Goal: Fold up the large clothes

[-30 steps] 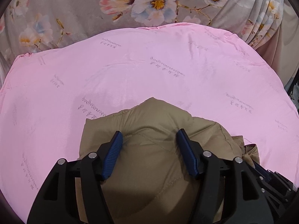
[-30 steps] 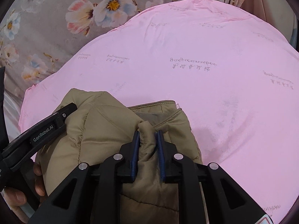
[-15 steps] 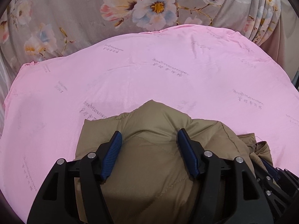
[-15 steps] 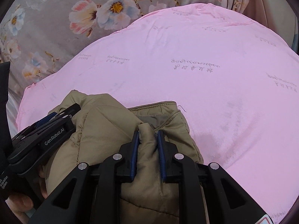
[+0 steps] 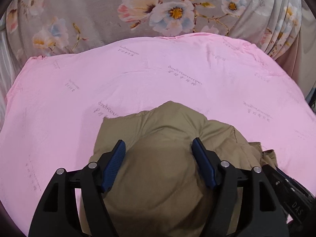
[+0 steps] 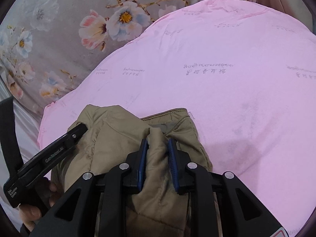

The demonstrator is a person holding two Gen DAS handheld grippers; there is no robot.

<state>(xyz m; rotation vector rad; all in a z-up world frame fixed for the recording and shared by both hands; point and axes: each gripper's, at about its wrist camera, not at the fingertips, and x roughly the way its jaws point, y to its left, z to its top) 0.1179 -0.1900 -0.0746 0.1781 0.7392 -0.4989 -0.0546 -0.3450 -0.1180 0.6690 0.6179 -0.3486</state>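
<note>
At 6 o'clock on pink sheet (image 5: pixel 158 83): jacket (image 5: pixel 158 158) bundled, mostly folded; right gripper (image 6: pixel 158 148) jaws pinching a ridge, left gripper (image 5: pixel 158 150) jaws spread.

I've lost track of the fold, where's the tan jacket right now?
The tan jacket lies bunched on the pink sheet, low in both wrist views, pinched by the right gripper, with the open left gripper over it.
</note>
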